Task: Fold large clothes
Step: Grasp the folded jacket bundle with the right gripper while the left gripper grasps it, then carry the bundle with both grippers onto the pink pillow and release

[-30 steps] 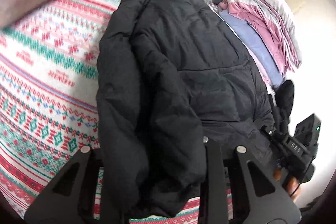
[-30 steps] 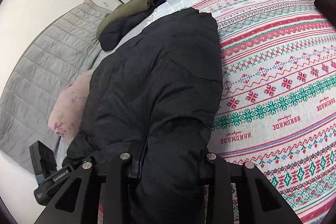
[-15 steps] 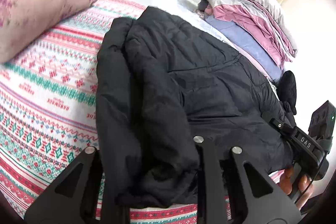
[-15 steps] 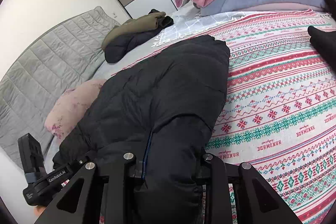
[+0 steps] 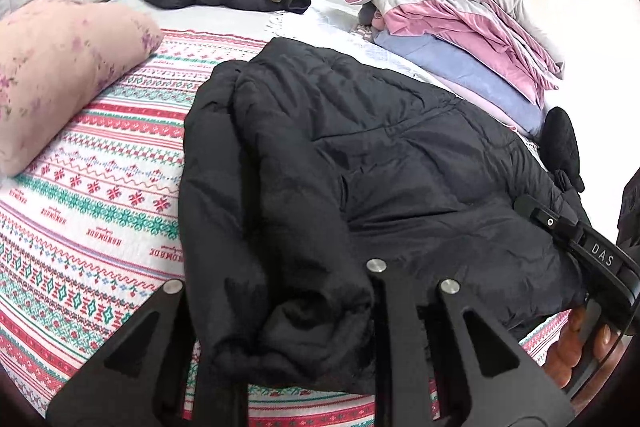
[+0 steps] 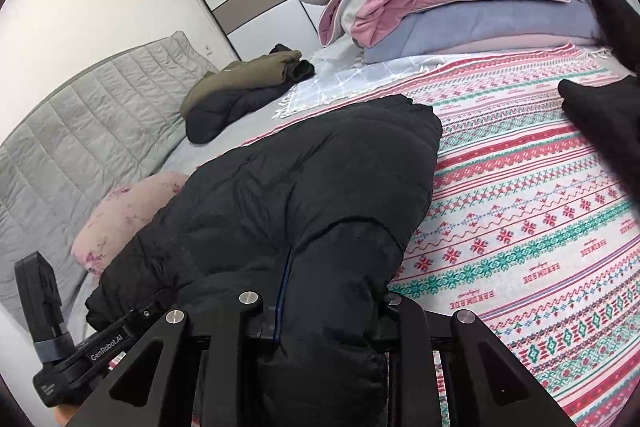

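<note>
The red, green and white patterned knit blanket (image 5: pixel 100 211) on the bed bears the repeated woven word "HANDMADE", seen upside down. In the left wrist view the black right tool (image 5: pixel 592 259) carries the white letters "DAS". In the right wrist view the black left tool (image 6: pixel 92 351) reads "GenRobot.AI".

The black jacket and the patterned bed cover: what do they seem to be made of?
Black jacket: probably a padded synthetic shell, matte with a slight sheen; it is puffy with stitched quilting lines.
Patterned bed cover: seemingly a woven or knitted textile, matte; bands of small stitch-like motifs and fringe at its far edge.
</note>
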Demonstrator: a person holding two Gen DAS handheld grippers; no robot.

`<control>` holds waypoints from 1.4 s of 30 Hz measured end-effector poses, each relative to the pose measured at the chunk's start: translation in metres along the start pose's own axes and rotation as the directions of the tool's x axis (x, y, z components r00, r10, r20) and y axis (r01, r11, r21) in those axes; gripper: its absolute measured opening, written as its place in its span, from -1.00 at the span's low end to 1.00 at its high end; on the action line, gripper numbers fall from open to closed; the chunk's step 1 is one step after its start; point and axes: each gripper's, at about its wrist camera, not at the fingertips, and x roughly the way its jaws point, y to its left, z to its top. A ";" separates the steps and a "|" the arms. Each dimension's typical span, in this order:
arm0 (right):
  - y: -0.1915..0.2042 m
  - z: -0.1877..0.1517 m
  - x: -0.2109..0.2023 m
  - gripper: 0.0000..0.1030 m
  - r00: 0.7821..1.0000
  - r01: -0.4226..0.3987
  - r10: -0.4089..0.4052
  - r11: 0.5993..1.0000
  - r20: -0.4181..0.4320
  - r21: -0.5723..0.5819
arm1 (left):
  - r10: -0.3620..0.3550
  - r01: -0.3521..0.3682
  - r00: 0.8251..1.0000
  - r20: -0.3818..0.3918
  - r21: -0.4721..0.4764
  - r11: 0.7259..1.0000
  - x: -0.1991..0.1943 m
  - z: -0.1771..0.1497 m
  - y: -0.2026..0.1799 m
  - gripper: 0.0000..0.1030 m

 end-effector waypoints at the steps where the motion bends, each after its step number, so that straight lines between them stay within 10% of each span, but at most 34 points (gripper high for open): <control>1: 0.000 0.000 0.000 -0.52 1.000 0.005 -0.005 1.000 0.002 -0.001 | -0.001 0.001 1.000 -0.001 0.002 1.000 0.001 0.001 -0.001 -0.58; 21: 0.015 0.007 -0.006 -0.55 0.997 0.066 -0.067 0.997 0.038 0.027 | -0.118 0.119 0.993 0.020 -0.052 0.992 -0.008 0.028 0.020 -0.62; 31: 0.147 0.081 -0.011 -0.58 0.980 0.005 0.021 0.991 0.199 -0.131 | -0.173 0.198 0.958 0.230 -0.088 0.976 -0.091 0.146 0.102 -0.63; 38: 0.314 0.129 0.005 -0.58 0.896 -0.226 0.311 0.934 0.317 -0.276 | -0.034 0.066 0.854 0.519 -0.045 0.997 -0.231 0.252 0.206 -0.62; 42: 0.406 0.123 0.021 -0.58 0.795 -0.347 0.468 0.873 0.386 -0.342 | 0.038 -0.007 0.774 0.632 -0.052 0.999 -0.278 0.279 0.267 -0.59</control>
